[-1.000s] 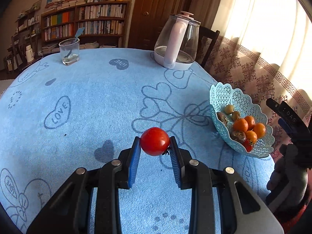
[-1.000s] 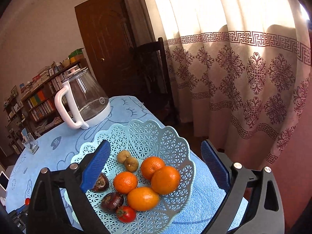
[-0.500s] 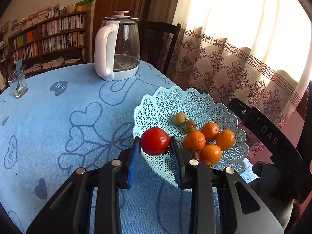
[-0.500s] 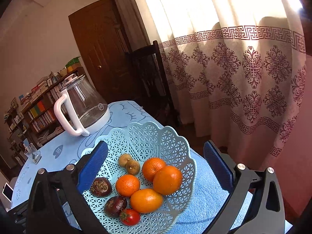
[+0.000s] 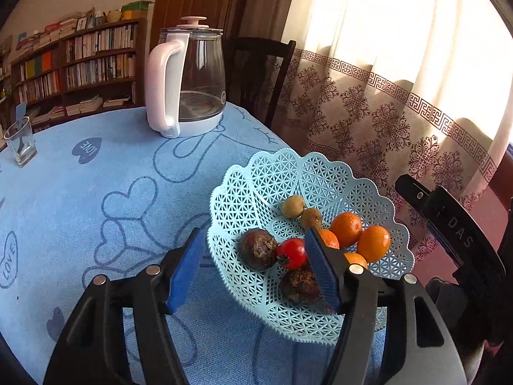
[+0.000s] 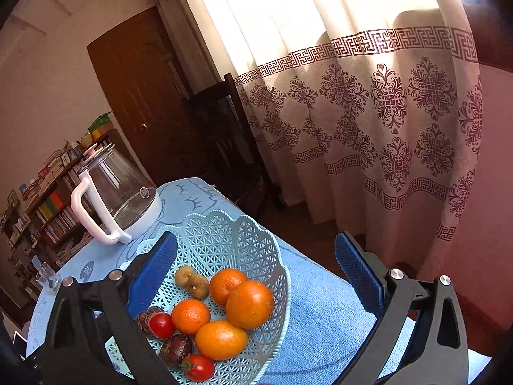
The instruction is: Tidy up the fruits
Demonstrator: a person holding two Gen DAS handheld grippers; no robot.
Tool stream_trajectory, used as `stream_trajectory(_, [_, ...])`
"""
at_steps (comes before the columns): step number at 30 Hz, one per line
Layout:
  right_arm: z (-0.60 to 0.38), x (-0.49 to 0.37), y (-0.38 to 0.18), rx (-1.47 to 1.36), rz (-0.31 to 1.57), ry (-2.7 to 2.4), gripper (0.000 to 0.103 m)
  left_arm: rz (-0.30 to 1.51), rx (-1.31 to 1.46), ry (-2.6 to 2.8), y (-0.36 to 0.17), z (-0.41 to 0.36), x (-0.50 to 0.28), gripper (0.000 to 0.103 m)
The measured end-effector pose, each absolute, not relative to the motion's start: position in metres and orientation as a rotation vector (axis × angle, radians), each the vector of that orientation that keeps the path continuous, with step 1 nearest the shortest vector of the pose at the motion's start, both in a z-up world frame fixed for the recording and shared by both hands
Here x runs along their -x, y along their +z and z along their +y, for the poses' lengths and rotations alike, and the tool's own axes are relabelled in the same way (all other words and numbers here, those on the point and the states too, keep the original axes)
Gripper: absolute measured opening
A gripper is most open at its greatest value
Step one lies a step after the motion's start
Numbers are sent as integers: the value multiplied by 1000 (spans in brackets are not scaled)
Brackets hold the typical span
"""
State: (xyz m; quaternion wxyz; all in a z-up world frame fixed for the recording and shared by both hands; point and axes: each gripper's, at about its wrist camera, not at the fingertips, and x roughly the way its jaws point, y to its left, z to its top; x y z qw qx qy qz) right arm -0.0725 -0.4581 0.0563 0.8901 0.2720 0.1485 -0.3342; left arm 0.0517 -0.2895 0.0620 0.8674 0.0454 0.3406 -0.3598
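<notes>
A light blue lattice basket (image 5: pixel 272 176) near the table's right edge holds several oranges (image 5: pixel 346 227), two small brown-green fruits (image 5: pixel 292 207), two dark wrinkled fruits (image 5: pixel 258 248) and a red tomato (image 5: pixel 291 253). My left gripper (image 5: pixel 253 234) hovers over the basket's near rim with its jaws opening. The tomato lies loose in the basket between them, close to the right pad (image 5: pixel 322 272). In the right wrist view, my right gripper (image 6: pixel 256 240) stands wide open over the basket (image 6: pixel 224 221) with nothing in it. There the tomato (image 6: pixel 162 325) rests beside an orange, and a second tomato (image 6: pixel 198 367) lies at the front.
A glass kettle (image 5: pixel 189 80) with a white handle stands at the far side of the blue cloth-covered table (image 5: pixel 96 199). A drinking glass (image 5: pixel 20 141) sits far left. A dark chair (image 5: pixel 256 73), patterned curtain and bookshelves stand behind. The right tool's black frame (image 5: pixel 449 227) shows at the right.
My left gripper swung right from above the open table to the basket, then its jaws parted and the tomato dropped in among the fruit. The right gripper stayed open over the basket.
</notes>
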Motion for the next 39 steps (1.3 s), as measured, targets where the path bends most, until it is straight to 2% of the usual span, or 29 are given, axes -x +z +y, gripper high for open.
stream_trajectory(2, [-458,73,55,-568,311,-693,100,691,-105,-725,62,-284,-47,79])
stream_trajectory(5, [-458,73,54,-567,318,-690,100,638,-152,-662,64,-275,-38,89])
stream_trajectory(12, [-451,76,55,-527,319,-677,100,560,-206,-563,65,-251,-22,90])
stream_trajectory(21, [-424,78,47,-442,395,-583,100,553,-193,-470,59,-225,-21,91])
stream_trajectory(39, [-378,96,50,-295,401,-477,100,500,-259,-408,57,-225,-14,92])
